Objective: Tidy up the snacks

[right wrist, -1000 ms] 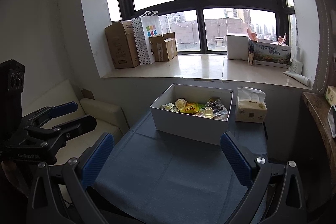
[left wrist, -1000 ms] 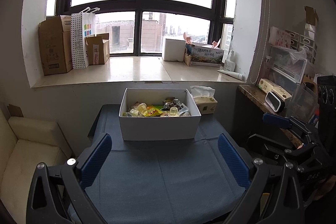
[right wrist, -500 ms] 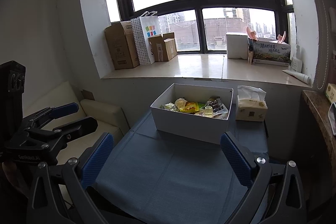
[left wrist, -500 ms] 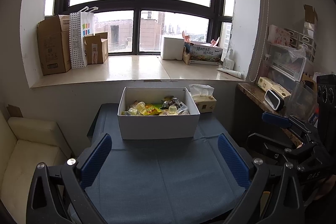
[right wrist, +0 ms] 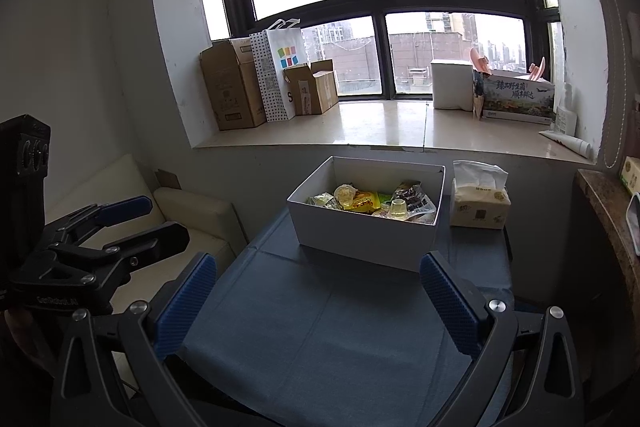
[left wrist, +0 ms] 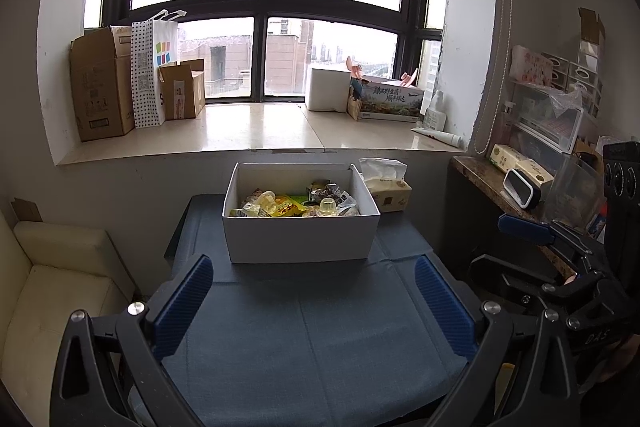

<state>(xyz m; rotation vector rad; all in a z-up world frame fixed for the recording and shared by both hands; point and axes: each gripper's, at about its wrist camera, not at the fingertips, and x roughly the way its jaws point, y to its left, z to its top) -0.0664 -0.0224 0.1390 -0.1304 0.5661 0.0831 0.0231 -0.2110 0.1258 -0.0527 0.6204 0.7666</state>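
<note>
Cluttered shelves (left wrist: 548, 99) (left-wrist view only) beside snack box (left wrist: 300, 239).

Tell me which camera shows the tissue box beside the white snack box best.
The right wrist view: the beige tissue box stands fully visible beside the white cardboard snack box. The left wrist view shows it partly hidden behind that box's corner.

Legible markings: Chinese characters "臻品野生菌 顺丰鲜达" on the printed carton (right wrist: 516, 99) at the right of the windowsill; a letter "S" low on the dotted paper bag (right wrist: 282, 75); "DAS" embossed on the right gripper (left wrist: 516, 247) body. Other labels are too small to read.
</note>
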